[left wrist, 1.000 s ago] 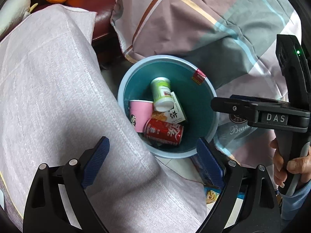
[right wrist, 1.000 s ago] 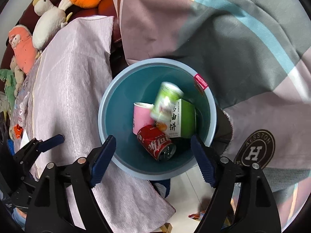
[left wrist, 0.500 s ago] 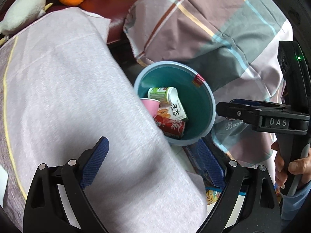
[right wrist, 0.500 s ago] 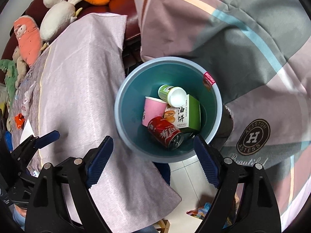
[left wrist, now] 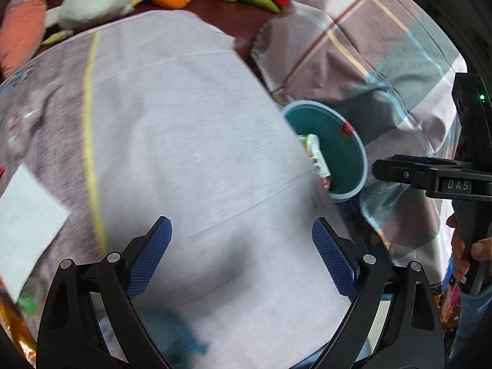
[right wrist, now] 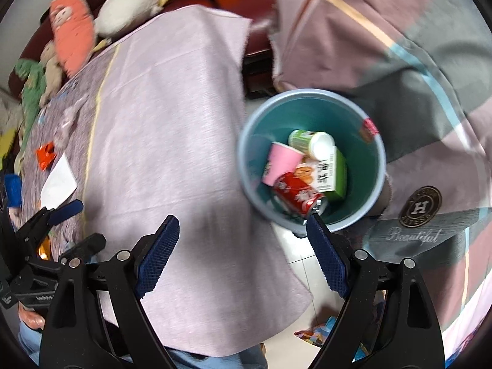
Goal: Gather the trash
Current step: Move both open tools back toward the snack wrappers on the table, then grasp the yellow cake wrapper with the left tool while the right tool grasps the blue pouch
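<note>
both sets of jaws released, nothing between the blue pads: left gripper [left wrist: 241, 256] over the pale lilac cloth [left wrist: 184, 141] covering the table; right gripper [right wrist: 243, 253] over the same cloth's right edge, its right pad near the rim of the bin [right wrist: 373, 190]. bin: light blue outside, teal inside, on the floor just beside the cloth's hanging edge and a striped blanket [right wrist: 399, 46]. contents: pink paper cup [right wrist: 281, 167], red can [right wrist: 299, 195], green tube with white end [right wrist: 310, 143], green-and-white box [right wrist: 330, 173], all piled together. toward the table's left edge: white paper sheet [right wrist: 58, 183], orange-red wrapper [right wrist: 45, 155]. far edge: plush toys [right wrist: 72, 37] on a dark red sofa.
</note>
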The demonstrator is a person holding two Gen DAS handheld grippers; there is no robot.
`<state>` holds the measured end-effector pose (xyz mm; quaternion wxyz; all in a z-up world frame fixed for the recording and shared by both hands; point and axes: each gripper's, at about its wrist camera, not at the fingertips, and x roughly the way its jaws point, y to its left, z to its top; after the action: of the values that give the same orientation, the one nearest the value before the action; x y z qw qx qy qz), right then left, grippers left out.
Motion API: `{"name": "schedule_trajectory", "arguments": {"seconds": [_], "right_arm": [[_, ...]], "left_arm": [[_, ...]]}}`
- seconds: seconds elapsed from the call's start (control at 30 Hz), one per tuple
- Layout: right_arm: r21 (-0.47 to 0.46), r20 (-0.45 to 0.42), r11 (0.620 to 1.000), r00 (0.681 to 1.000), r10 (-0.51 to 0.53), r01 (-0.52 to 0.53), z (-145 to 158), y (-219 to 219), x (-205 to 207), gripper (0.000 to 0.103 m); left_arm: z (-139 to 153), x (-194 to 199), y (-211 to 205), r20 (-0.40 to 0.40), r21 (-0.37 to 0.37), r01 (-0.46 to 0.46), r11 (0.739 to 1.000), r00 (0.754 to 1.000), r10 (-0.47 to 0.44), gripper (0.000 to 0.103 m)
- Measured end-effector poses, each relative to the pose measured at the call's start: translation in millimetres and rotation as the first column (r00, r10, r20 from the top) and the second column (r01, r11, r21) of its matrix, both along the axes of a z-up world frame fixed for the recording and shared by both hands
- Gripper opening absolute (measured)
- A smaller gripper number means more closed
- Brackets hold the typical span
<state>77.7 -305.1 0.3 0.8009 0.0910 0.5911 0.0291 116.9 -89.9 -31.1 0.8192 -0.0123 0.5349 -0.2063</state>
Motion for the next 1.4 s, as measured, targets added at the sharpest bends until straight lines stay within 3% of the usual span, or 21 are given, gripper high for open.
{"name": "schedule_trajectory", "arguments": {"seconds": [0.33, 0.6, 0.97, 1.23, 1.4], "right_arm": [[-0.01, -0.013, 0.987, 0.987, 0.162, -0.162, 1, 95, -12, 0.081], [-0.019, -0.025, 0.951, 0.951, 0.307, -0.308, 0, 176, -29, 0.081], [-0.06, -0.083, 0.87, 0.871, 0.483, -0.489, -12, 263, -48, 0.081], [-0.12, -0.191, 0.803, 0.807, 0.558, -0.584, -44, 292, -51, 0.081], [-0.137, -0.228, 0.772, 0.778, 0.585, -0.62, -61, 300, -48, 0.081]], "left_arm": [[3, -38, 87, 0.021, 0.04, -0.085, 0.996, 0.996, 0.085, 0.093], [9, -71, 159, 0.046, 0.076, -0.168, 0.983, 0.985, 0.165, 0.093], [16, -110, 244, 0.093, 0.109, -0.268, 0.957, 0.961, 0.259, 0.093], [-16, -121, 306, 0.026, 0.112, -0.375, 0.92, 0.927, 0.375, 0.093], [-32, -116, 316, -0.016, 0.097, -0.392, 0.915, 0.919, 0.395, 0.093]]}}
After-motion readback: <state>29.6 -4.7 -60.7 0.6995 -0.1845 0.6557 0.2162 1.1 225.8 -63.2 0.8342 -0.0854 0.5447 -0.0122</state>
